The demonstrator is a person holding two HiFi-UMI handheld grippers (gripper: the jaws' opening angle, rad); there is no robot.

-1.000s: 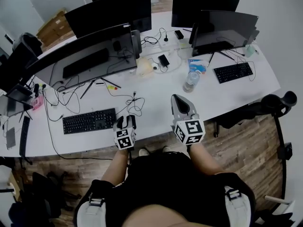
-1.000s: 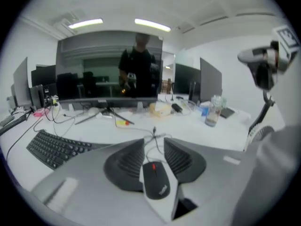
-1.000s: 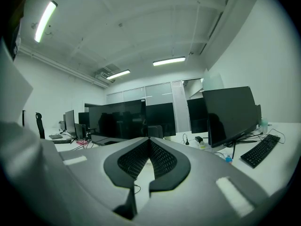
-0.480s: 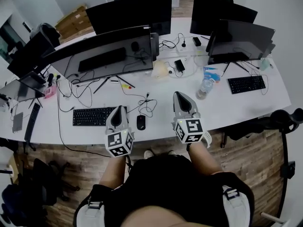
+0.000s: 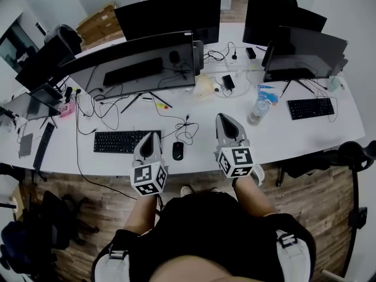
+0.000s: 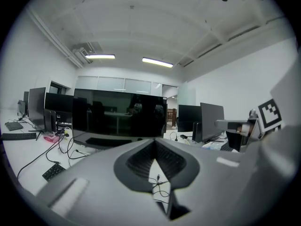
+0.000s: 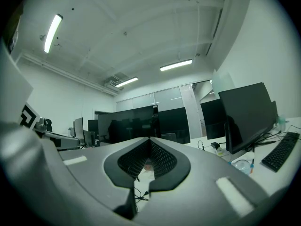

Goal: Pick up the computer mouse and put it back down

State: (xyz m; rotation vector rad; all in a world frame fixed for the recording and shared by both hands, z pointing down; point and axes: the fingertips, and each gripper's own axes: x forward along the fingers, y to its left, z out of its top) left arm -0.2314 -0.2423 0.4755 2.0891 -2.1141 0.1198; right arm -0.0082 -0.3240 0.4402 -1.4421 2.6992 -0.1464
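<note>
The black computer mouse [image 5: 178,151] lies on the white desk [image 5: 276,137] near its front edge, its cable curling away behind it. My left gripper [image 5: 150,137] hovers just left of the mouse, above the desk, with its jaws shut and nothing between them. In the left gripper view the left gripper [image 6: 154,142] shows its tips touching, pointing toward the monitors. My right gripper [image 5: 224,120] hangs to the mouse's right, also shut and empty; the right gripper view shows the right gripper [image 7: 149,139] with its tips together. Neither gripper view shows the mouse.
A black keyboard [image 5: 126,141] lies left of the mouse. A water bottle [image 5: 257,111] stands to the right, with a second keyboard [image 5: 309,108] beyond it. Wide monitors [image 5: 138,63] and loose cables [image 5: 100,111] fill the back of the desk.
The left gripper, earlier low with its jaws around the mouse, has risen and shut empty. The mouse now lies uncovered on the desk. The right gripper has hardly moved.
</note>
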